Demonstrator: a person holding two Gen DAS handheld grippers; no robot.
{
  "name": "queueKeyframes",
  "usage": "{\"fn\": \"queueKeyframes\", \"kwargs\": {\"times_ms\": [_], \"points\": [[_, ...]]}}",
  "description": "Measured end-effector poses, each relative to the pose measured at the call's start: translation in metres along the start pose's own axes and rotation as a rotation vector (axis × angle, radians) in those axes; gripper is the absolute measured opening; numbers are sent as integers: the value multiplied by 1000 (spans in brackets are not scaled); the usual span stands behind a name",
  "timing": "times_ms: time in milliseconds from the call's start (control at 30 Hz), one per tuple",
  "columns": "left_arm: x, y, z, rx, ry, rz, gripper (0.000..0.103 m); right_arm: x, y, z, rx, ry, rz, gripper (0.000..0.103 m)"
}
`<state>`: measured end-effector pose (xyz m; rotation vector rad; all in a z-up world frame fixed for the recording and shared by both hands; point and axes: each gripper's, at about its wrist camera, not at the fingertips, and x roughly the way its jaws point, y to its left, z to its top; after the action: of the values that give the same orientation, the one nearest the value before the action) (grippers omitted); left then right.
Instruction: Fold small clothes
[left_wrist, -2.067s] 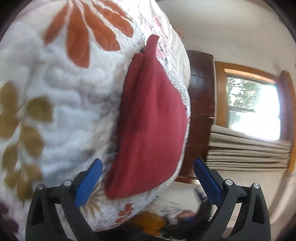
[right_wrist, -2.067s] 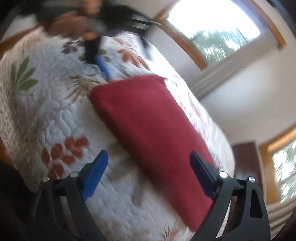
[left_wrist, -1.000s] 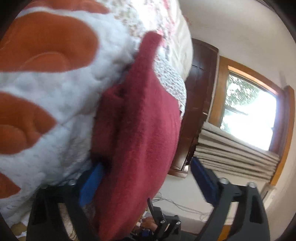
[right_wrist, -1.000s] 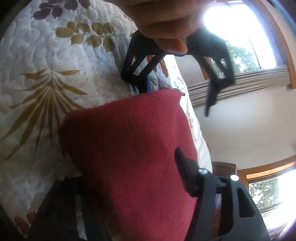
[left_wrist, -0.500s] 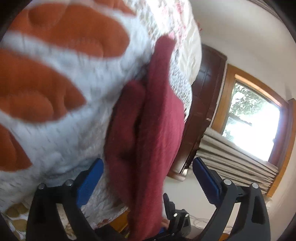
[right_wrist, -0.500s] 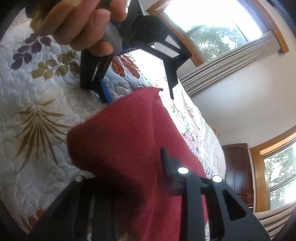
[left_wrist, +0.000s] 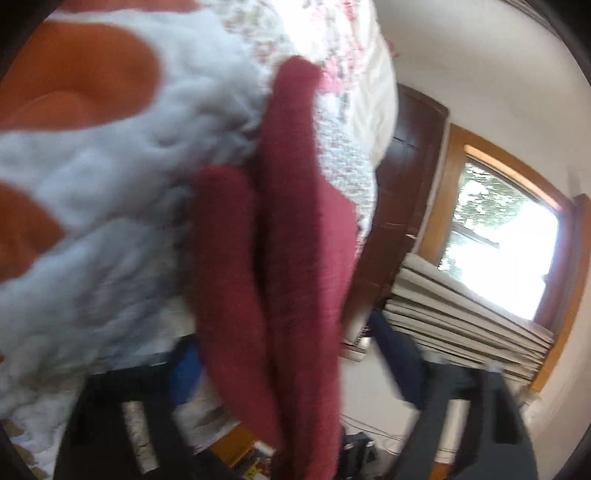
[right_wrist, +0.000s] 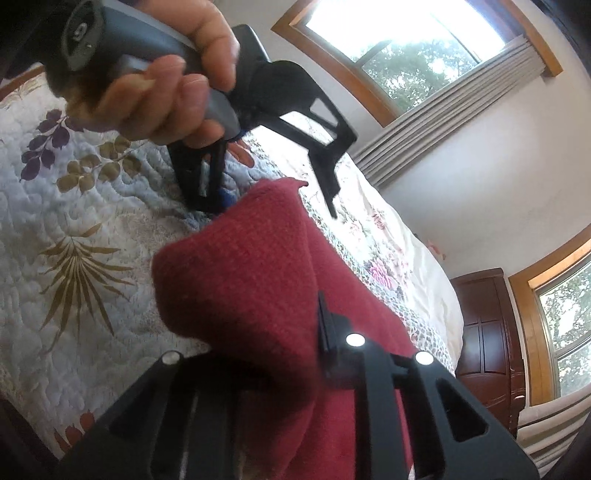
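A dark red cloth (right_wrist: 251, 295) lies folded on the bed's flowered quilt (right_wrist: 74, 236). The right gripper (right_wrist: 258, 354) has its fingers closed on the cloth's near edge, lifting it. The left gripper (right_wrist: 266, 206), held in a hand (right_wrist: 162, 92), stands spread wide at the cloth's far corner, gripping nothing.

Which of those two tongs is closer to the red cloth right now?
The right. The right tongs are clamped on the lifted near end of the red cloth. The left tongs stand open over its far end on the quilt; whether they touch it is unclear.
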<state>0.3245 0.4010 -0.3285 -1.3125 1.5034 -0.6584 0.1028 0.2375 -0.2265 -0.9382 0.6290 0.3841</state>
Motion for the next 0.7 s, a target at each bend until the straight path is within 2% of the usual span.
{"fn": "queueKeyframes", "kwargs": {"times_ms": [33, 67, 167, 400, 700], "points": [[0, -2, 1, 8, -6, 12, 48, 1, 0, 0, 2, -1, 0, 16], [0, -4, 2, 18, -9, 29, 36, 0, -2, 1, 8, -4, -2, 16], [-4, -9, 2, 54, -29, 39, 22, -4, -7, 3, 27, -12, 4, 16], [-10, -38, -8, 115, -75, 32, 19, -21, -17, 7, 97, -52, 33, 16], [4, -113, -23, 214, -106, 87, 19, -43, -76, -6, 288, -99, 57, 16]]}}
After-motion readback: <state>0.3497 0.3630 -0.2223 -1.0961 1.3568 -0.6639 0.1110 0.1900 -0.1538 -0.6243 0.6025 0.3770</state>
